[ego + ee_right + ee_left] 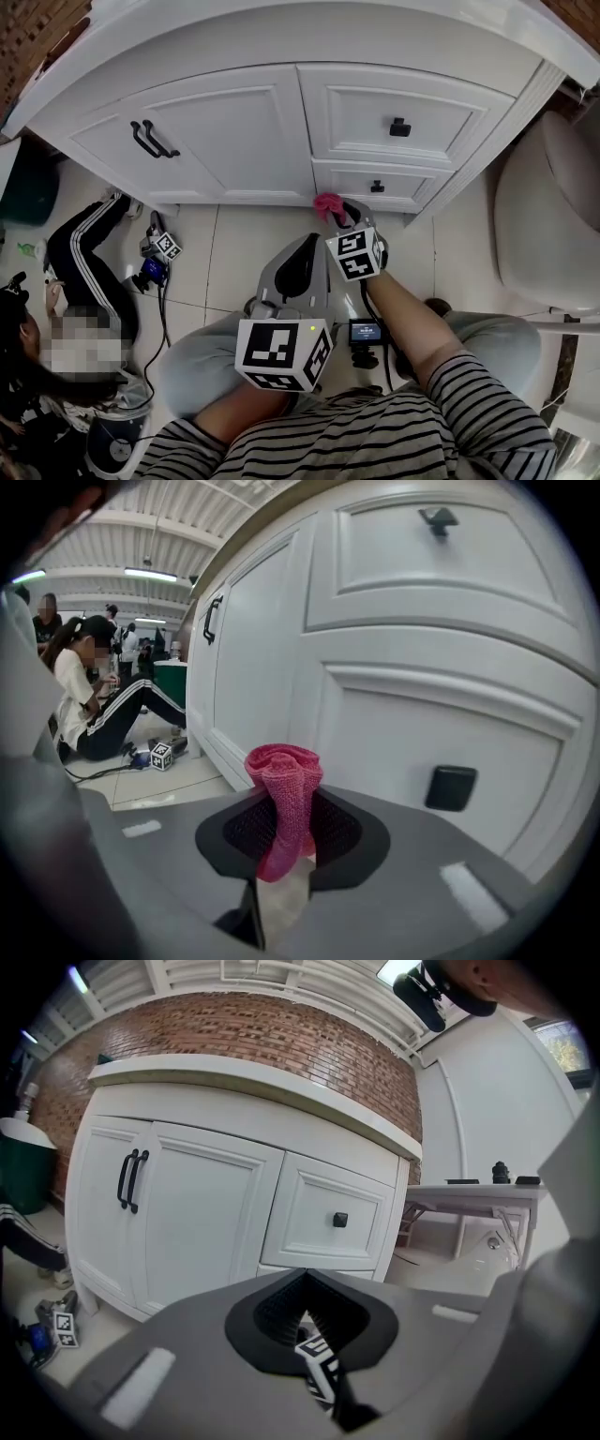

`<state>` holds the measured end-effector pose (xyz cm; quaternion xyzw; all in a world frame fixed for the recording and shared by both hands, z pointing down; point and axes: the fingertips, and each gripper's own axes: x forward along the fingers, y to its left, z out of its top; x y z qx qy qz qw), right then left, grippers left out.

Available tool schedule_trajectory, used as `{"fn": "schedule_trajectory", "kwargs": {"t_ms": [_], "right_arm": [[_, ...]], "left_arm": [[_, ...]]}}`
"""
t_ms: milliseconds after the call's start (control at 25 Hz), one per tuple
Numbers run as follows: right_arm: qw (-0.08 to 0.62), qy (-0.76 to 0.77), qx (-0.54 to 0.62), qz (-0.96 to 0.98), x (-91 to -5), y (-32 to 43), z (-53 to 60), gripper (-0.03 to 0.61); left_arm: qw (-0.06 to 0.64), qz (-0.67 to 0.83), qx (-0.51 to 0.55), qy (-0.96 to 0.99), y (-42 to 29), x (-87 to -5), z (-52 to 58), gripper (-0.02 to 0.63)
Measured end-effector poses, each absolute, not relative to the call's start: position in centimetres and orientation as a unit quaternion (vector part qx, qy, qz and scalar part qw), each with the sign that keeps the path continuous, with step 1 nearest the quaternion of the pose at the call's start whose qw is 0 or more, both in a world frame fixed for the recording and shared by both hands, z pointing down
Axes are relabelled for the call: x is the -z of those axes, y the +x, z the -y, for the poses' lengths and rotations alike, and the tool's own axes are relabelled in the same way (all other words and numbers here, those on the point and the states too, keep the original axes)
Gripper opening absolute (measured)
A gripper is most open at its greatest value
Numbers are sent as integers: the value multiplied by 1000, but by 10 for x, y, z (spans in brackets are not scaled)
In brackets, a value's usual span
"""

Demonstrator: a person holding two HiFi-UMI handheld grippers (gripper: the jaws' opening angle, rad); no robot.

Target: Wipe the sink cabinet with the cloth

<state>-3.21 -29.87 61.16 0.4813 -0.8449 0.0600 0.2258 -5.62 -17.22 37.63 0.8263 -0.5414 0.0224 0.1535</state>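
Observation:
The white sink cabinet (234, 131) has two doors with black handles on the left and two drawers on the right. My right gripper (341, 214) is shut on a pink cloth (327, 203), which bunches up above the jaws (284, 794). The cloth sits close to the lower drawer front, left of its black knob (451, 787); I cannot tell whether it touches. My left gripper (306, 247) hangs back over the floor, shut with nothing in it, its jaws meeting in a point (305, 1281) and aimed at the cabinet (206, 1213).
A person sits on the tiled floor at the left (89, 272), beside a small marker cube (166, 246) and cables. A white rounded fixture (548, 216) stands close on the right. My knees and a small black device (366, 331) are below the grippers.

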Motion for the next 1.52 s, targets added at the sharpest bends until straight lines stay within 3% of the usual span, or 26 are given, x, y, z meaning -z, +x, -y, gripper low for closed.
{"fn": "schedule_trajectory", "kwargs": {"t_ms": [200,560,640,760,1040,1320,1520], "right_arm": [[255,478,-33,840,-622,-25,317,94],[262,609,-102,742,-646,154,309,95],[269,624,-113,724,-644,182,304,118],[280,653,-126,692,-639,209,289,99],[192,701,-133,674,-533,231,273,92],[94,652,-57,750,-381,190,199,94],[48,631,-34,773,-365,168,138,94]], "left_arm": [[165,546,-26,821,-61,-380,176,0],[160,541,-33,825,-50,-389,180,0],[156,542,-34,825,-48,-387,179,0],[150,541,-39,827,-44,-383,173,0],[87,541,-46,835,-34,-362,166,0],[42,546,-45,835,-29,-333,150,0],[34,557,-33,829,-38,-319,137,0]]}}
